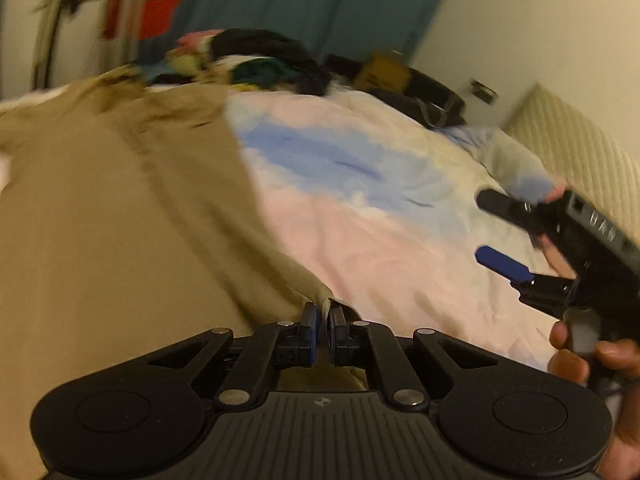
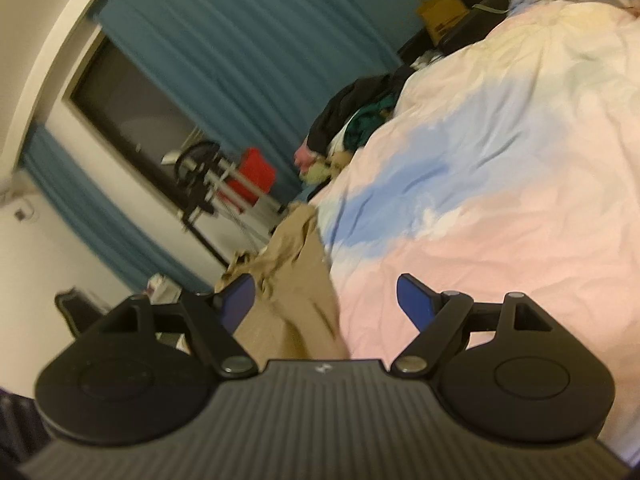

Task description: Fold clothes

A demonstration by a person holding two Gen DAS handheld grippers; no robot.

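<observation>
Between the pressed-together fingers of the left gripper sits a corner of the tan garment, pinched at its edge so that the cloth rises to the pads and drapes away from them to the left. From that corner the tan fabric spreads wide over the left half of the left wrist view, lying on the pastel duvet, a cover washed in pink, blue and pale yellow that fills the bed. To the right in the same view the right gripper hangs above the duvet with its fingers spread well apart and nothing between them, one black finger above, one blue-padded finger below; a hand wraps its grip at the frame's edge. In the right wrist view those spread fingers frame the near end of the tan garment, whose folds run away between the two blue pads without touching either. At the far edge of the bed lies a pile of clothes in black, green, pink and yellow, and beside it a brown cardboard box with a dark bag next to it. Behind them hangs a teal curtain, and a red object stands by a metal rack near the window.
</observation>
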